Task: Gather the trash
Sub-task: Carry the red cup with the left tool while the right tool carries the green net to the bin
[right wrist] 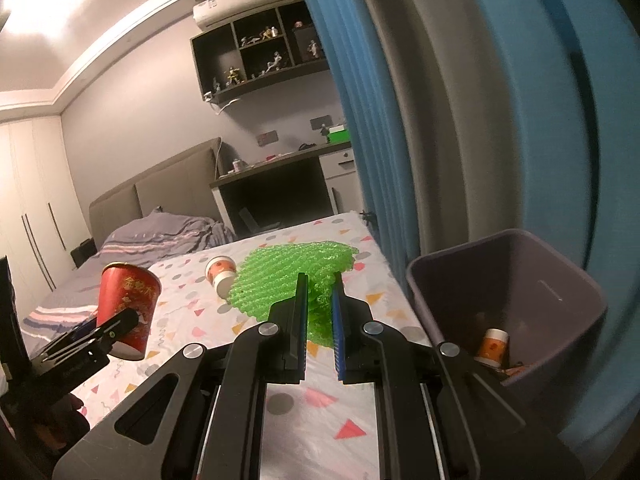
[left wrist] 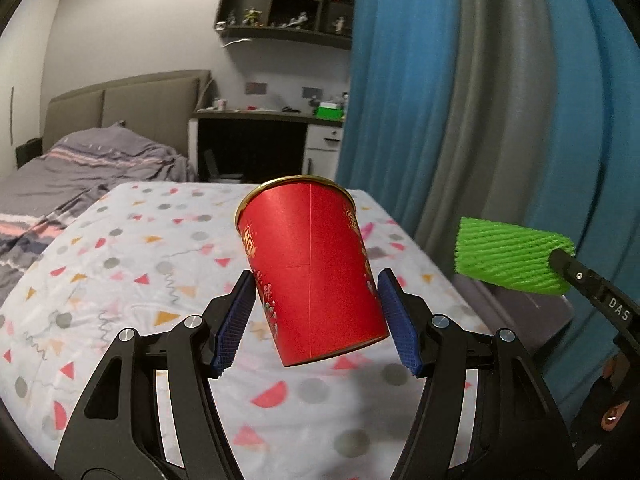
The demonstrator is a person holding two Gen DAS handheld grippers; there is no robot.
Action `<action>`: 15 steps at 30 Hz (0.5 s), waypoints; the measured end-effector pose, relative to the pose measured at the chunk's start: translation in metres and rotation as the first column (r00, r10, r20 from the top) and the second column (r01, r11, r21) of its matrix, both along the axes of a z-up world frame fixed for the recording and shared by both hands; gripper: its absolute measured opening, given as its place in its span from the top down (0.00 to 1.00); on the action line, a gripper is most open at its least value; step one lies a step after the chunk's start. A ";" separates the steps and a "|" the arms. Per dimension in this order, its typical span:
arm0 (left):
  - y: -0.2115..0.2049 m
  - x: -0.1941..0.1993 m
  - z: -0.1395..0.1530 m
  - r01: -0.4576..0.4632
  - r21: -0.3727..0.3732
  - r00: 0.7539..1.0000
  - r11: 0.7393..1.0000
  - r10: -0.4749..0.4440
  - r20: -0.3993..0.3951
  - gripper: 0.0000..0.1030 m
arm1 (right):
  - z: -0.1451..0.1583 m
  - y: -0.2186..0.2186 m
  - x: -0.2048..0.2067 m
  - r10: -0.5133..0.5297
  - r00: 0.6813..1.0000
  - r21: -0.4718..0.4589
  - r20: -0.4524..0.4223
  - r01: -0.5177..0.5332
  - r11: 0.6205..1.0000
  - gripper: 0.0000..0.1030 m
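2 loads ride above the counter (right wrist: 280, 396): left tongs (left wrist: 316, 312) clamp a tilted red paper cup (left wrist: 312, 268), right tongs (right wrist: 320, 308) pinch green foam netting (right wrist: 288, 280). Either may slip before reaching the purple bin (right wrist: 520, 280).

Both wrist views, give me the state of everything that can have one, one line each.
Red paper cup: clamped in the left gripper, lifted off the table and tilted.
Green foam net: pinched in the right gripper, held in the air.
Small orange-and-white bottle: lying on its side on the tablecloth.
Purple trash bin: open, another small bottle inside.
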State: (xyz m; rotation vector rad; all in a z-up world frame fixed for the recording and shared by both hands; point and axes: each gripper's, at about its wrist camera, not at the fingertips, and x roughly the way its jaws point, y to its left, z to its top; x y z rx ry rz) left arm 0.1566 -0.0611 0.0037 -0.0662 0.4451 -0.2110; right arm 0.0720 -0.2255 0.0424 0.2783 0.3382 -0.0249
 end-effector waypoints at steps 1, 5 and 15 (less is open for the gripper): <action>-0.005 -0.001 0.001 0.012 0.000 1.000 1.000 -0.012 0.001 0.40 | 0.001 -0.002 -0.002 -0.006 1.000 0.001 0.003 0.006 1.000 0.89; -0.026 -0.003 0.003 0.049 0.006 0.999 0.999 -0.049 0.003 0.40 | 0.002 -0.013 -0.010 -0.030 0.999 0.005 0.013 0.030 1.000 0.89; -0.077 0.002 0.005 0.141 0.043 0.990 0.989 -0.141 0.016 0.40 | 0.001 -0.040 -0.021 -0.096 0.995 0.004 0.027 0.096 0.995 0.89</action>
